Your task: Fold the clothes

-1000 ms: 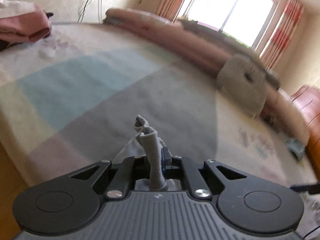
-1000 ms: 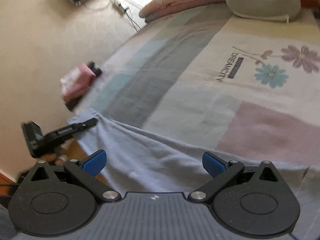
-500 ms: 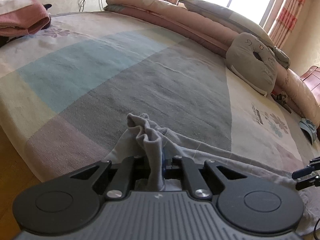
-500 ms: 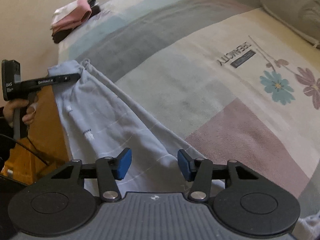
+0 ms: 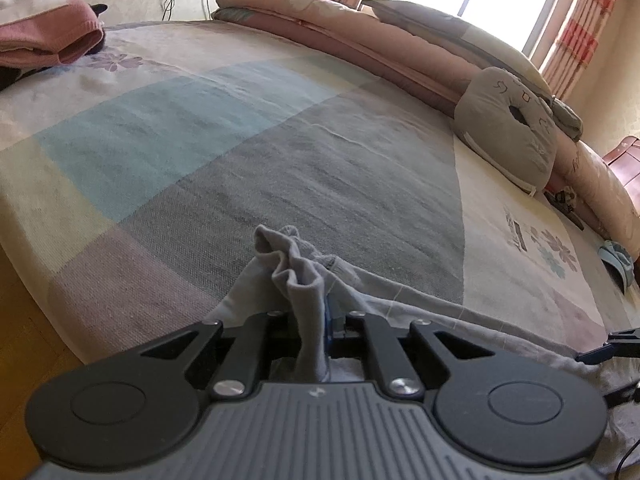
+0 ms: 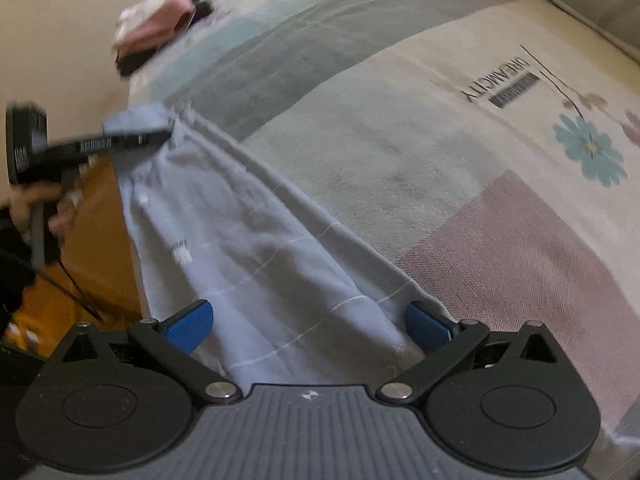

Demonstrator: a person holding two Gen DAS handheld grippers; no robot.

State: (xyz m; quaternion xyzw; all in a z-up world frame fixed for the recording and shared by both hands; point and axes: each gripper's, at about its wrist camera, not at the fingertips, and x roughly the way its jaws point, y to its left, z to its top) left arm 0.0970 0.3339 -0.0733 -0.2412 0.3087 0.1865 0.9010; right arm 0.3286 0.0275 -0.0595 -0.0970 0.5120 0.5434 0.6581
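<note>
A pale grey-blue garment lies stretched along the near edge of a bed covered in a patchwork-print blanket, one long side trailing off the mattress toward the wooden floor. The left claw is pressed together on a bunched corner of the cloth, which stands up in a crumpled tuft between its fingers; in the right wrist view the same tool shows at the far left end of the fabric, gripped by a person's hand. The right claw is spread wide, its blue pads straddling the garment's near end without gripping it. A folded pink garment sits on the far left corner of the bed, and a grey plush cushion rests against rolled bedding on the far right. Judging by the taut, lengthwise lay of the cloth, the work in hand appears to be spreading the piece flat for a fold. The next move likely calls for the right claw to pinch the end beneath it so both ends can be controlled together
</note>
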